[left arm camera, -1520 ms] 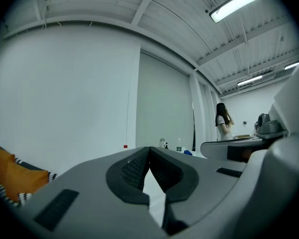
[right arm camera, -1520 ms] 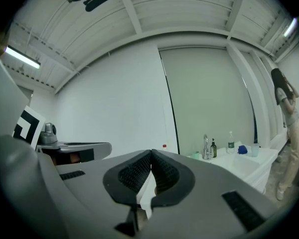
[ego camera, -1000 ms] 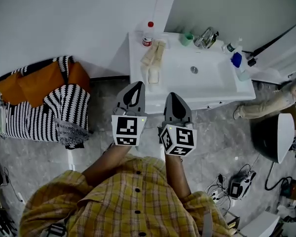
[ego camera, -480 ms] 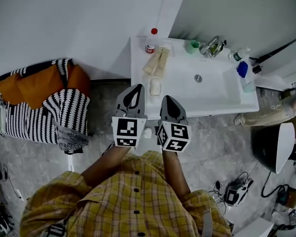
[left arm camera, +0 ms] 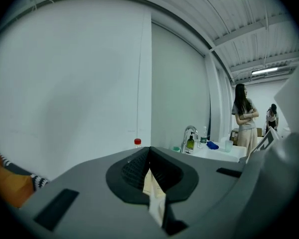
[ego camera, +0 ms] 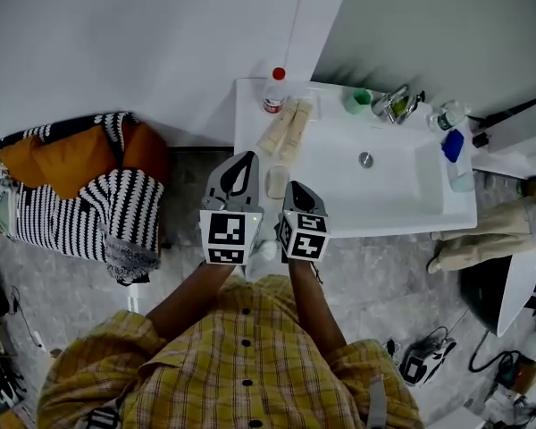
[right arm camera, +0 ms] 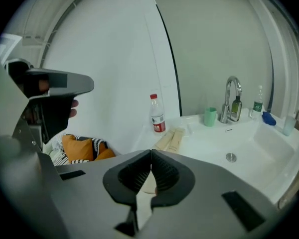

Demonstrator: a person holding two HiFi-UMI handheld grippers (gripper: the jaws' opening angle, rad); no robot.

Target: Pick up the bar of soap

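The washbasin surface carries the bar of soap on its left ledge, just ahead of both tools. The left hand-held gripper and right hand-held gripper are closed and empty. We open the right jaws wide, then straddle the bar squarely.

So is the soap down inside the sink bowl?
No, the soap lies on the flat counter left of the sink bowl, near two tubes.

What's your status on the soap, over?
Left tongs and right tongs shut, empty. Bar of soap untouched on sink ledge, just ahead. Tubes beyond, not blocking.
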